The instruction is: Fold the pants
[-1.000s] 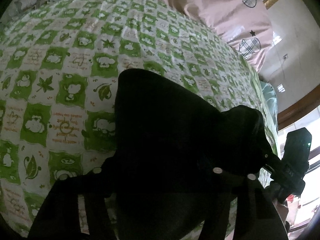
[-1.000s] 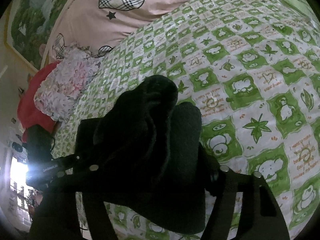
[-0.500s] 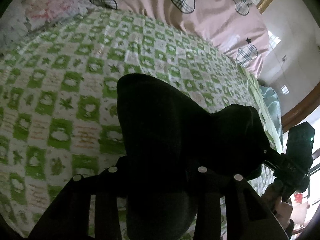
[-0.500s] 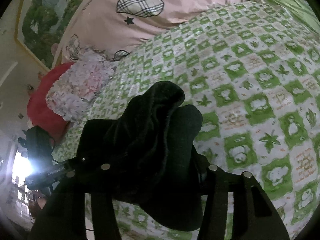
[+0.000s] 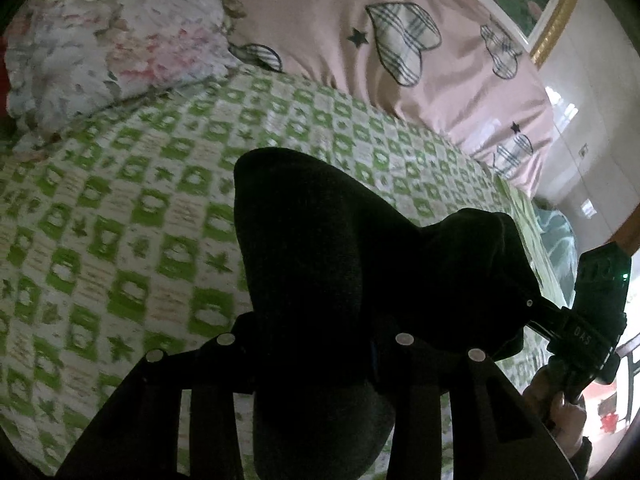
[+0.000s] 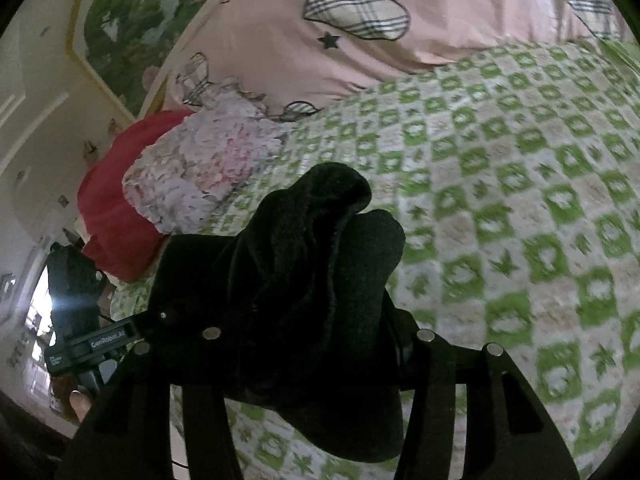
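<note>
The black pants (image 5: 320, 248) hang bunched over my left gripper (image 5: 316, 344), which is shut on the cloth and holds it above the bed. In the right wrist view the same pants (image 6: 316, 264) drape over my right gripper (image 6: 320, 340), also shut on the cloth. The fingertips of both grippers are hidden by the fabric. The right gripper's body shows at the right edge of the left wrist view (image 5: 592, 328); the left gripper's body shows at the left edge of the right wrist view (image 6: 80, 336). The pants span between the two.
A green-and-white checked bedspread (image 5: 120, 240) lies below. A pink quilt with plaid hearts (image 5: 400, 52) and a floral pillow (image 5: 100, 48) lie at the head of the bed. A red cushion (image 6: 116, 200) sits beside the pillow.
Both grippers have lifted with the pants, so more of the pillows and quilt shows. The grip on the cloth is unchanged.
</note>
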Motion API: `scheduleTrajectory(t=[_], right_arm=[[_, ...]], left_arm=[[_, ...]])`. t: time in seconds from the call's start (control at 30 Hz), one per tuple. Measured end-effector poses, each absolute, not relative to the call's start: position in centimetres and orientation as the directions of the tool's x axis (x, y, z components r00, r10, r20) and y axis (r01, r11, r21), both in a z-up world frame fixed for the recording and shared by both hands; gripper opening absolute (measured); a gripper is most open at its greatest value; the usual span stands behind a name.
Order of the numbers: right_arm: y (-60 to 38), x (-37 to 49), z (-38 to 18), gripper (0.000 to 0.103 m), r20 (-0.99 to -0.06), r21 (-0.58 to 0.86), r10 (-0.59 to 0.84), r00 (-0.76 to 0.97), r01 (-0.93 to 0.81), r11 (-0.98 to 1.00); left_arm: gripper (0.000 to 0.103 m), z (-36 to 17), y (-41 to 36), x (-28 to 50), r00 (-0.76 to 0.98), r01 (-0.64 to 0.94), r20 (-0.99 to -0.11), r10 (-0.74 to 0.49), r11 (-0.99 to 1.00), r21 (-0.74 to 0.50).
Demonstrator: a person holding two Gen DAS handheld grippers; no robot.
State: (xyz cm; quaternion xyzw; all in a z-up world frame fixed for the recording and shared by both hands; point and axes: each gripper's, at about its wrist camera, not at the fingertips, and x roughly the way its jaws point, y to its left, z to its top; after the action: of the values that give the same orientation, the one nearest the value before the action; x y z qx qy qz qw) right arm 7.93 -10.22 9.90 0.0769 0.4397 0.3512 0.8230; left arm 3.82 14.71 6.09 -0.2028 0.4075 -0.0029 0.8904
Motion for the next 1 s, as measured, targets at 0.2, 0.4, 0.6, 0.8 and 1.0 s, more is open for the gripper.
scheduleTrajectory(t=[0.2,0.4,0.6,0.8,1.0], right_arm=[[-7.5,8.9,9.4,0.053,-0.668,0.445,0.667,0.331,-0.541,0.714],[-4.6,10.3,8.7,0.053,-0.673,0.443,0.675,0.303,-0.565,0.696],[-1.9,11.8,7.4,0.053,-0.682,0.449,0.679,0.273,-0.576,0.683],[0.3,12.9,5.9,0.053,-0.691,0.453,0.681,0.242,-0.589,0.669],[1.3,13.8,3.7,0.057,-0.727,0.459,0.657,0.2,-0.57,0.681]], left_arm=[[0.039,6.4,17.1,3.7,0.678,-0.207,-0.724,-0.124,0.913,-0.351],[0.039,6.0,19.2,4.4,0.678,-0.254,-0.729,-0.088,0.903,-0.346],[0.039,5.2,21.4,5.6,0.67,-0.297,-0.741,-0.054,0.894,-0.335],[0.039,3.9,23.4,6.3,0.657,-0.334,-0.753,-0.035,0.882,-0.333],[0.04,1.6,24.4,6.6,0.626,-0.356,-0.778,-0.049,0.87,-0.341]])
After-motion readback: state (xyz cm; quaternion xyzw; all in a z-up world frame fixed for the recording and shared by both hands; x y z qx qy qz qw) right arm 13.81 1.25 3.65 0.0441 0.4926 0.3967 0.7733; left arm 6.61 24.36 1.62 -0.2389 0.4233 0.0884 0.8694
